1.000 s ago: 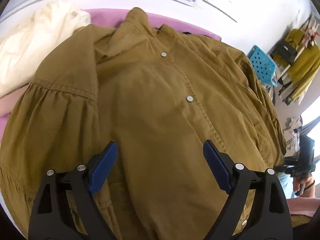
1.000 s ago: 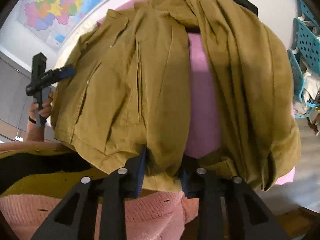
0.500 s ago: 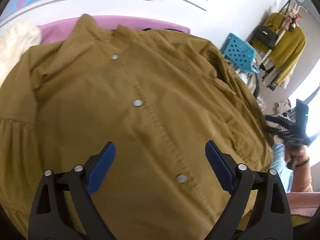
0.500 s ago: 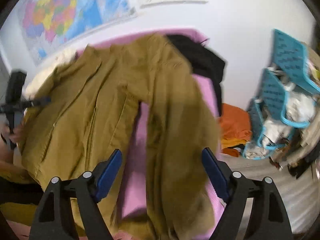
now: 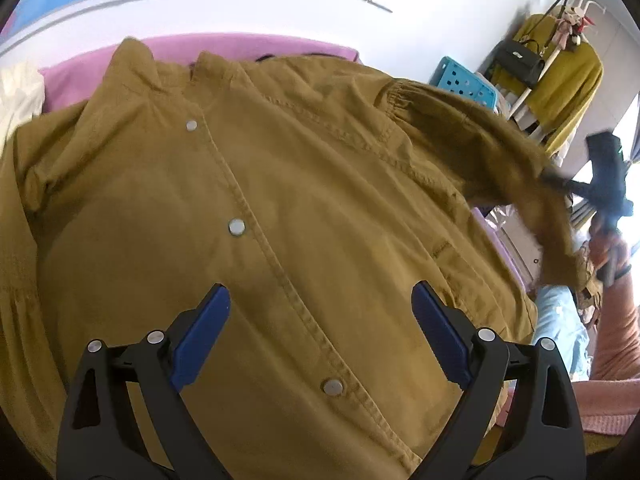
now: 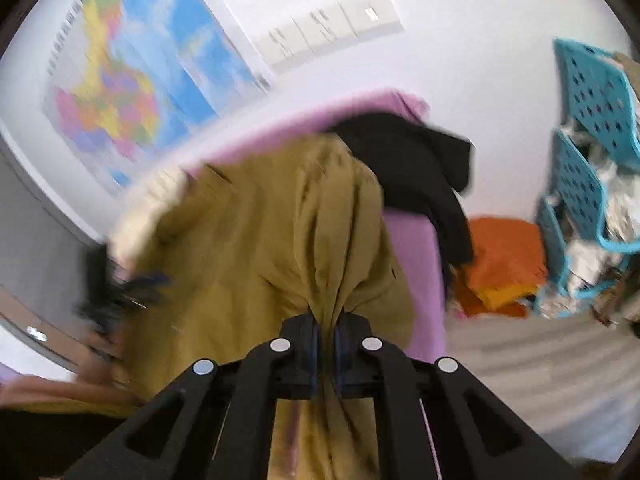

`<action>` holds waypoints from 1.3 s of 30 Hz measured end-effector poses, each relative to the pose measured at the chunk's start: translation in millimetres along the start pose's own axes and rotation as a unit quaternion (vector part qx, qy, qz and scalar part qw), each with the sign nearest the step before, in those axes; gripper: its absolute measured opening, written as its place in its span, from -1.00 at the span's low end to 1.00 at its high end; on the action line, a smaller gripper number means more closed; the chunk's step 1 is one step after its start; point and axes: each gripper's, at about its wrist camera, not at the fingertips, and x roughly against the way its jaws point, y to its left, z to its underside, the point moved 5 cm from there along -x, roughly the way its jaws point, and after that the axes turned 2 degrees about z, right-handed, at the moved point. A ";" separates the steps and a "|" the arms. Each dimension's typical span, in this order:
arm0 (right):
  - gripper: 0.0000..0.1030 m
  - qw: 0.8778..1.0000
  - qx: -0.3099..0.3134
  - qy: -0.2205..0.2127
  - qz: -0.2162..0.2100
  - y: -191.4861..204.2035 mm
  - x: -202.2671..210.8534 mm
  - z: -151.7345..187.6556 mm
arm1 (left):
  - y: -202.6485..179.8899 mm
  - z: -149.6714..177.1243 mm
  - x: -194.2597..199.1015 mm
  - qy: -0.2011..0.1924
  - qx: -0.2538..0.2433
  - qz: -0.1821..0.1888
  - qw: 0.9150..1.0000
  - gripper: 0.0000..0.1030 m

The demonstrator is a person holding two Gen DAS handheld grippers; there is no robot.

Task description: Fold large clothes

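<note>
Your right gripper (image 6: pixel 326 322) has just clamped down on a bunched fold of the mustard jacket's sleeve (image 6: pixel 340 240), the pads pinching the gathered cloth between them. Your left gripper (image 5: pixel 320 312) hangs over the jacket's front with its jaws spread wide and nothing between the blue pads (image 5: pixel 200 332). The mustard jacket (image 5: pixel 280 200) lies front-up on the pink-covered bed (image 5: pixel 224 46), 3 metal snaps (image 5: pixel 237 226) running down its placket. A black garment (image 6: pixel 416 168) lies at the bed's far corner, near the teal baskets (image 6: pixel 588 120) and an orange cloth (image 6: pixel 504 256) on the floor.
</note>
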 end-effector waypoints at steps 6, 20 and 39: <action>-0.83 0.996 0.050 0.003 -0.073 86.4 -1.8 -44.0 | 1.3 -18.0 24.3 -0.037 -0.008 0.021 0.999 0.77; -0.69 0.967 0.079 0.152 -0.187 210.0 -212.6 -31.7 | 42.2 -12.0 84.0 -0.091 0.021 0.051 0.994 0.87; 0.32 0.999 0.028 0.028 -0.031 81.5 -167.9 -78.9 | 31.4 14.5 -15.9 0.074 0.023 0.122 0.989 -0.49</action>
